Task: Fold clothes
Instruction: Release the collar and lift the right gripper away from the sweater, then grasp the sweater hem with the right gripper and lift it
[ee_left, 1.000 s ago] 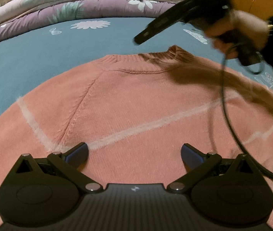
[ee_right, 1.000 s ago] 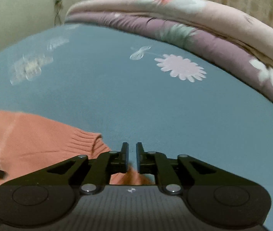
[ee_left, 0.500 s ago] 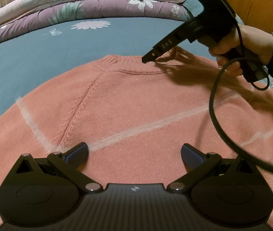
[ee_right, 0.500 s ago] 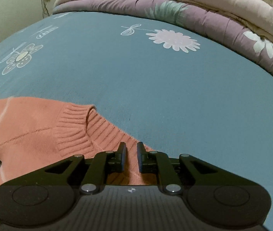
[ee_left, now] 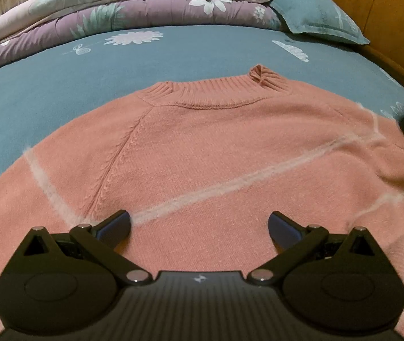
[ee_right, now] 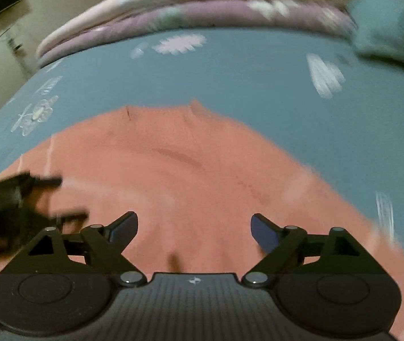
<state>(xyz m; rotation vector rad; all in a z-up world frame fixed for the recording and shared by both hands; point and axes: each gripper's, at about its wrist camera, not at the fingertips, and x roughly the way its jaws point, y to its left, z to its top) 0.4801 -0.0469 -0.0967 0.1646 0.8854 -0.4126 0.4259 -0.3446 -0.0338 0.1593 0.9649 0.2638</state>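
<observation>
Item: pink sweater, flat on bed. My left tongs and right tongs, just opened: both wide, empty. Next: pinch sleeve edge cleanly, fold toward collar.

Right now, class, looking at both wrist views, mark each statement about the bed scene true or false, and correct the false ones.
1. The pink sweater lies spread on a teal bedsheet. True.
2. The right gripper is clamped on the collar. False: its jaws have just been opening and stand wide, with nothing between them.
3. The left gripper is open above the sweater. True.
4. The sweater is plain, without stripes. False: pale stripes cross it.
5. Folded quilts are stacked at the far edge of the bed. True.
</observation>
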